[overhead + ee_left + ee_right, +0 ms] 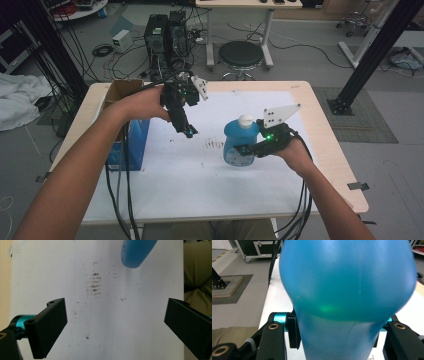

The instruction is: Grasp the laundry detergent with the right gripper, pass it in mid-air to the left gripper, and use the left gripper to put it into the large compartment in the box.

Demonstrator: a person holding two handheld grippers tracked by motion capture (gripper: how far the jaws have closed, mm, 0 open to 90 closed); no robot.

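Observation:
A blue plastic bottle (238,142) with a white cap stands near the middle of the white sheet on the table (320,130). My right gripper (246,149) is shut on the bottle's lower body from the right. In the right gripper view the blue bottle (347,290) sits squeezed between the two black jaws. My left gripper (189,131) hangs above the sheet to the bottle's left, pointing down. In the left gripper view its jaws stand wide open with nothing between them (116,323), and an edge of the bottle (136,252) shows at the top.
A blue carton (131,145) and an open cardboard box (118,90) sit at the table's left edge, under my left forearm. Brown smudges (95,285) mark the white sheet (210,175). Beyond the far edge stand a stool (241,54) and computer towers (165,35).

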